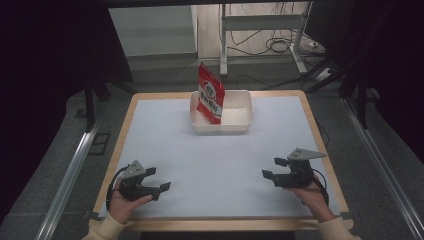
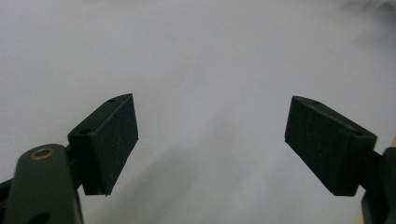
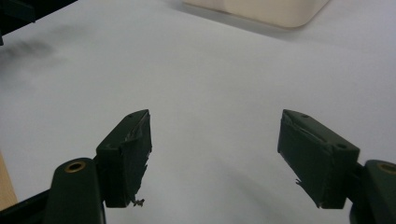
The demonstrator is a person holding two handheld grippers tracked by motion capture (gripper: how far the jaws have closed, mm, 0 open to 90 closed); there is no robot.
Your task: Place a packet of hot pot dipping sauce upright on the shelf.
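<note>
Red snack bag [image 1: 210,93] stood tilted in the white bin [image 1: 240,122] at the table's [image 1: 220,165] far middle, left gripper [image 1: 158,181] and right gripper [image 1: 274,168] well nearer than the bin, jaws spread wide, empty.

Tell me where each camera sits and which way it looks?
High view: above the person's side, looking forward and down at the table, the tub and red bag; hands, left gripper and right gripper show.
Left gripper view: rides the left gripper, facing the white tabletop.
Right gripper view: rides the right gripper, facing the tub.
The high and right gripper views share the tub.
</note>
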